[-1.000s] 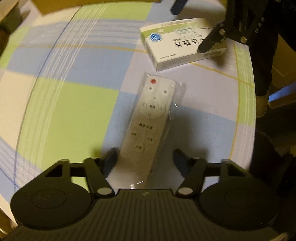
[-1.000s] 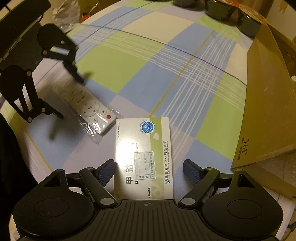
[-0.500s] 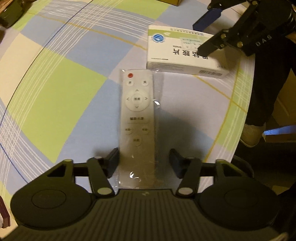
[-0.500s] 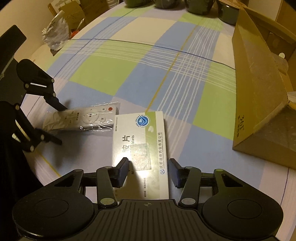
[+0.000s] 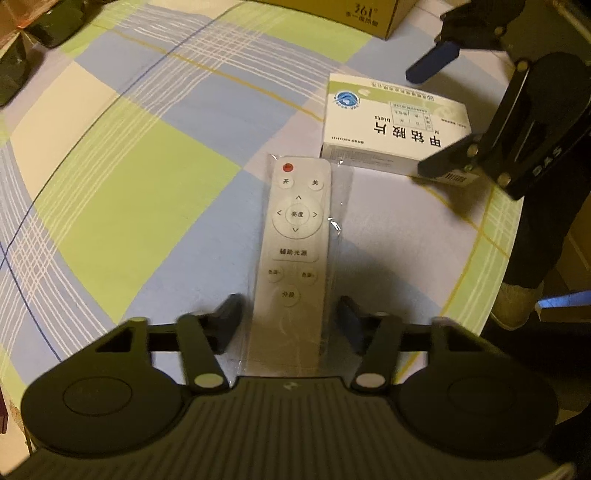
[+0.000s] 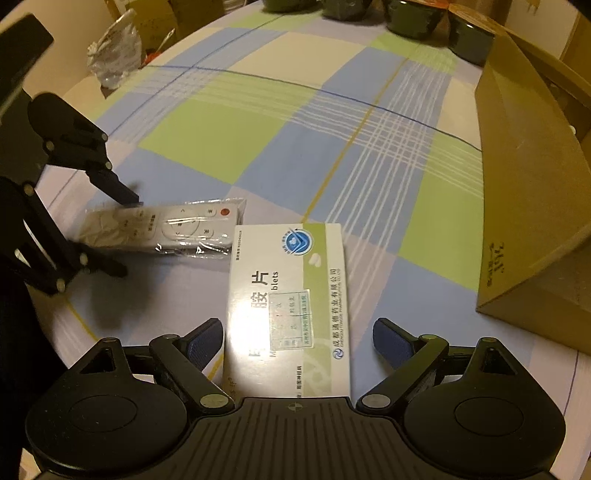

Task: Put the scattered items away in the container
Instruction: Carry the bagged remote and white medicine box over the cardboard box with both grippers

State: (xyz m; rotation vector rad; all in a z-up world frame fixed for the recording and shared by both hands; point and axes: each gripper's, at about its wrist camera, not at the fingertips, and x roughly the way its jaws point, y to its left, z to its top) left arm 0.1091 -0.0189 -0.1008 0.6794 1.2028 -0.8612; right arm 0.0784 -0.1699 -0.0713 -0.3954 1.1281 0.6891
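since half a second ago, the right gripper [image 6: 297,338] has spread its jaws; the blue-padded fingers [image 6: 391,338] now stand clear of both long edges of the white and green cardboard medicine box [image 6: 288,295], whereas they were pinched close against it before. the box itself has not shifted on the table.

left gripper [image 5: 290,319]: released. its jaws straddle the lower end of the white slim remote control sealed in a clear plastic sleeve [image 5: 293,251], with a visible gap on each side between pad and remote. the remote lies flat, red button end pointing away from the gripper, and it has stayed in the same place since the earlier frame.

right gripper: released, holding nothing. the medicine box lies flat between its fingers, printed face up.

layout on the blue, green and cream checked tablecloth [image 6: 295,122]: the remote's red-button end is just beside one corner of the medicine box; in the right wrist view the plastic sleeve touches or nearly touches the box edge, which cannot be resolved. both items rest on the cloth, outside the container.

the brown cardboard box with "361" printed on its side [image 6: 524,192] stands on the table, well apart from the two items, to the right in the right wrist view and at the far edge in the left wrist view [image 5: 354,14]. dark round objects [image 6: 410,14] sit at the far rim of the table.
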